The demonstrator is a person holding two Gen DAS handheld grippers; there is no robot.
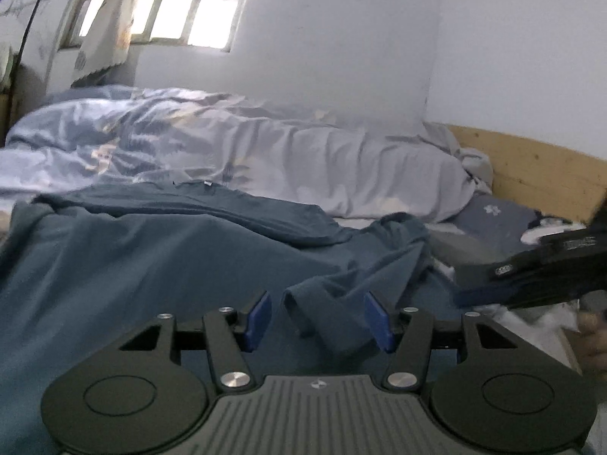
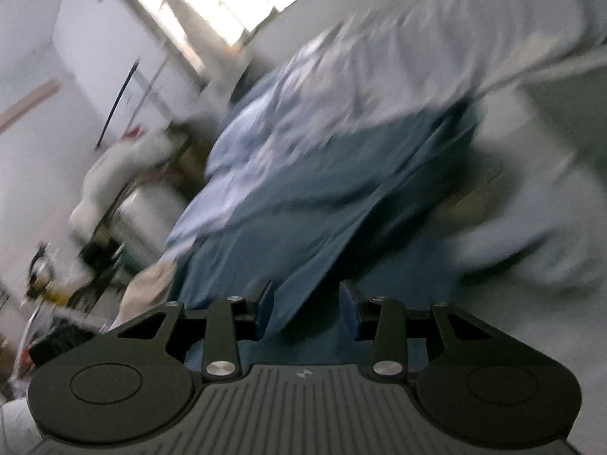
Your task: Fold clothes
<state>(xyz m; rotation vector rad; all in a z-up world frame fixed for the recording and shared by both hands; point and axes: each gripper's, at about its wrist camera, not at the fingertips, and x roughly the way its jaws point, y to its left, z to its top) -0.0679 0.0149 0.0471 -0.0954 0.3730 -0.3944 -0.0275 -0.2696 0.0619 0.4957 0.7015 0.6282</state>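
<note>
Left tool (image 1: 318,320) gapes half open around a loose fold of the blue shirt (image 1: 159,250); right tool (image 2: 306,313), lower centre, also parted, gripping nothing.

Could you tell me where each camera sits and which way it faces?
Left wrist: rides on the left tongs, open, looking level across the teal cotton garment toward the pale blue duvet and window; the right tongs and a hand enter at right.
Right wrist: rides on the right tongs, rolled and blurred, garment fabric between its pads.
Shared: garment, duvet, window.
</note>
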